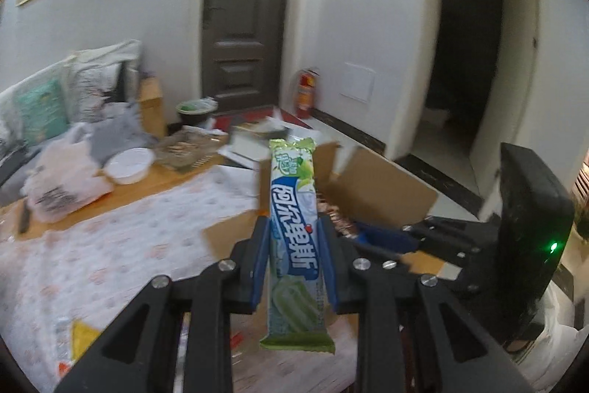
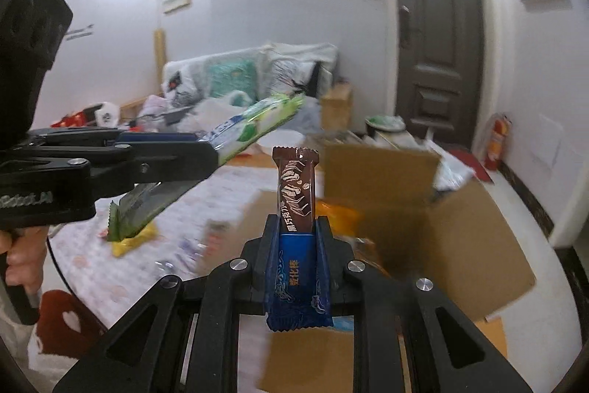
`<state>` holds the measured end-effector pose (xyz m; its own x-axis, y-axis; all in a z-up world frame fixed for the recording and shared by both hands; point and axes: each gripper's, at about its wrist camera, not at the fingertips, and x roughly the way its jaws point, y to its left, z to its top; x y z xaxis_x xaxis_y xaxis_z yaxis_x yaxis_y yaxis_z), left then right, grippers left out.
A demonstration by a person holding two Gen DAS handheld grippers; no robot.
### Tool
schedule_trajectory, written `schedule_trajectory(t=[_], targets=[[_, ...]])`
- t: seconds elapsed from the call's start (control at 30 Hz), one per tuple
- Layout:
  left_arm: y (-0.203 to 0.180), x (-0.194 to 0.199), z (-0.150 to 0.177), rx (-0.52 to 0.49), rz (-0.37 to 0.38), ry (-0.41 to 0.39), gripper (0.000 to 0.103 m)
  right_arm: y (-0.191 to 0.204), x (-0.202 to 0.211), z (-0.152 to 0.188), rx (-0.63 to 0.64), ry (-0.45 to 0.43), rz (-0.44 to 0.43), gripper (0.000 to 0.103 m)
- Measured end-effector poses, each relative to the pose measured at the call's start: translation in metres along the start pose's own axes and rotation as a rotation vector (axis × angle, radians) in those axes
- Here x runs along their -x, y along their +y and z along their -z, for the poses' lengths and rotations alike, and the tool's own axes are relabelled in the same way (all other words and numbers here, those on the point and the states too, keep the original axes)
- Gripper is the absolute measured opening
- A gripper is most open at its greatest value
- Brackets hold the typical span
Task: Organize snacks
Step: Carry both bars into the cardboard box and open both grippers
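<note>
While my left tongs (image 1: 294, 245) pinch the green-and-blue candy stick pack (image 1: 293, 238) around its middle, I judge the step is carrying it to the open cardboard box (image 1: 379, 186) just beyond its tip, so I should keep the squeeze steady, bring the pack over the opening clear of the raised flaps, and let go only once it hangs above the snacks already inside. From this wrist the pack stands along the fingers, its top end over the box's near edge, with the patterned cloth on the table (image 1: 121, 245) to the left; the tongs tilt gently downward. Through my right wrist view, the right tongs (image 2: 297, 238) are pressed on a brown-and-blue chocolate wafer bar (image 2: 296, 227), gripped low so the brown half sticks out toward the box (image 2: 441, 227). My left tongs (image 2: 206, 153) reach in from the left edge, roughly level, their green pack (image 2: 257, 124) slanting up and away, well above the cloth.
</note>
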<state>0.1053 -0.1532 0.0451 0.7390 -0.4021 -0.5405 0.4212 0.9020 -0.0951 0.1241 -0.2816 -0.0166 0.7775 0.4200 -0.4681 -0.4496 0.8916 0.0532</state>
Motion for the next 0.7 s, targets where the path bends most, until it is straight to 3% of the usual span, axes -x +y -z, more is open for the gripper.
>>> schedule_trajectory(t=[0.3,0.7], targets=[[-0.037,-0.080,-0.010,-0.034,0.032,0.124,0.023,-0.065,-0.014,0.021,-0.078,0.051,0.053,0.014],[-0.034,-0.130,-0.006,-0.004,0.030,0.229,0.024,-0.075,-0.027,0.027,-0.075,0.067,0.060,0.015]])
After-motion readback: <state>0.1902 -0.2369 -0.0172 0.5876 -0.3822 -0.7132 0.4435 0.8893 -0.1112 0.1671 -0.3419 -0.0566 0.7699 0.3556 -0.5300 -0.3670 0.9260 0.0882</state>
